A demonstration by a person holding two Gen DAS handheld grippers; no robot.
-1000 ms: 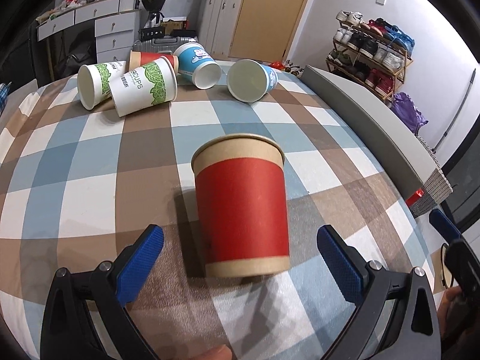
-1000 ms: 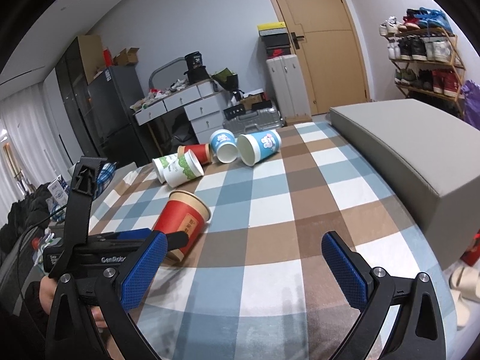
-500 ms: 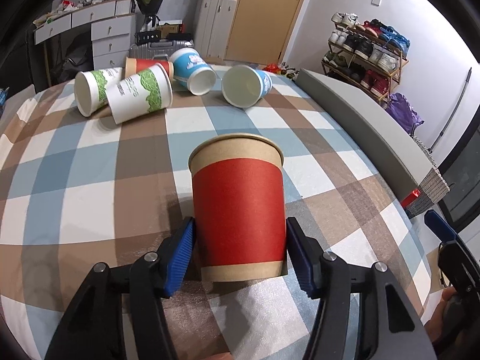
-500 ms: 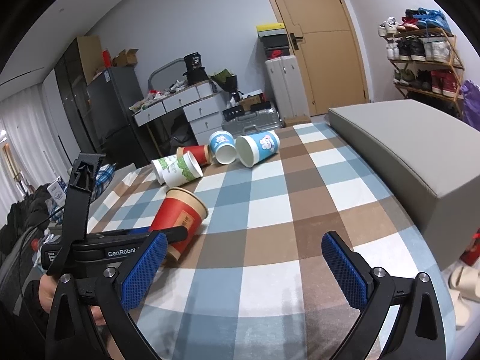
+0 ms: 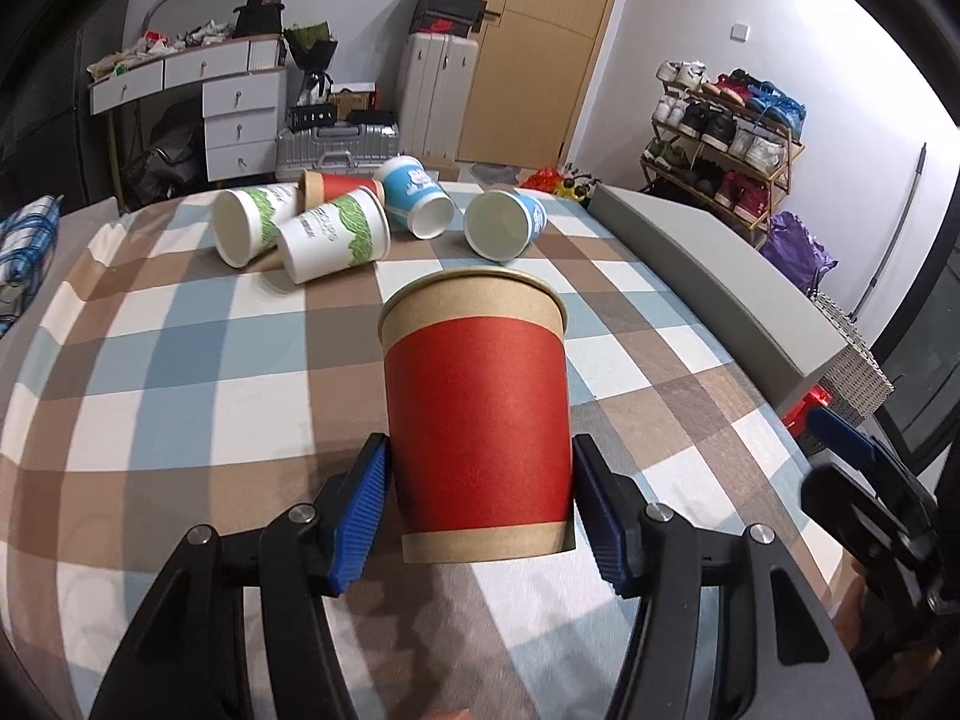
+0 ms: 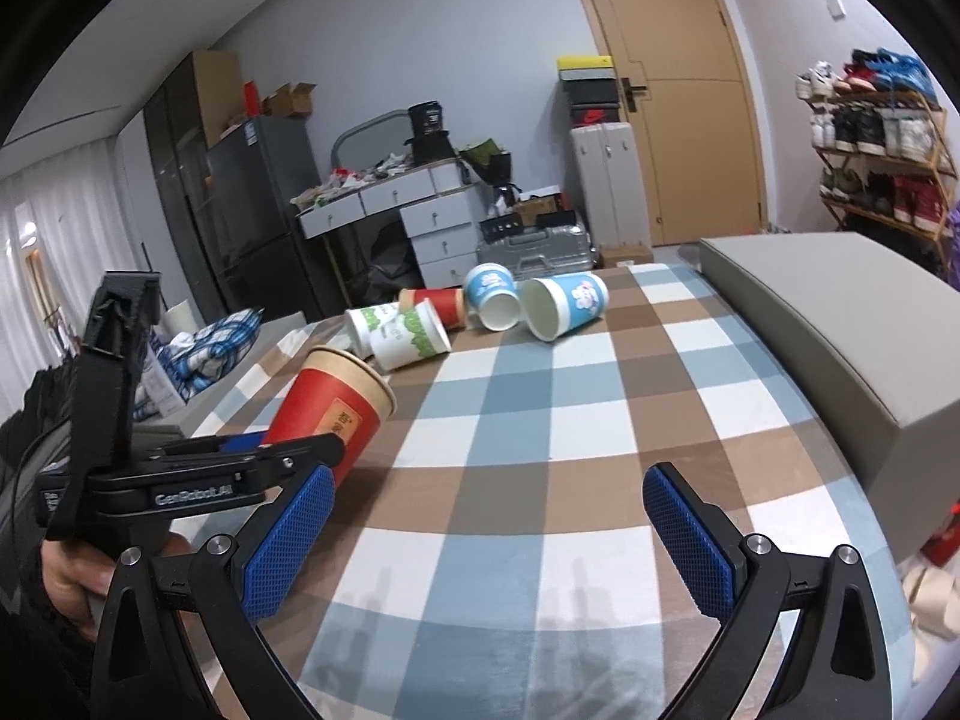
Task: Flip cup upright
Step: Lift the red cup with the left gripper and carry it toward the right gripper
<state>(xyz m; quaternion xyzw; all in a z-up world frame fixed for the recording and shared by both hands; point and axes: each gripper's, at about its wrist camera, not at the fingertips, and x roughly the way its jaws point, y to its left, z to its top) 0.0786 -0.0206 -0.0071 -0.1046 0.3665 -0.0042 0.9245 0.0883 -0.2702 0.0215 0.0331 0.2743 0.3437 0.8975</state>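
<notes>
Paper cup, red sleeve with kraft rim and base: red cup is clamped in the left gripper, both blue pads pressed on the lower wall just above the base. From the right wrist view it is off the checked tablecloth, tilted, mouth pointing up and away, not yet vertical.

Handling, my read: very light, looks empty, thin wall that buckles if squeezed hard. Base ring is the stiffest zone, so the current low grip is the right place; mid-wall or rim would ovalise. Matte paper against textured pads should not slip. Low mass means it tips easily on release, so it wants to be set flat before the jaws open.

Right gripper is spread wide, holding nothing, hovering over the cloth near the front edge.

Versus 1.0 s ago: the left jaws were wide apart with the cup lying on its side between them; half a second ago they had closed on it; now the cup is lifted and part-rotated. Right gripper is unchanged. Five other cups lie on their sides at the far end, undisturbed.
</notes>
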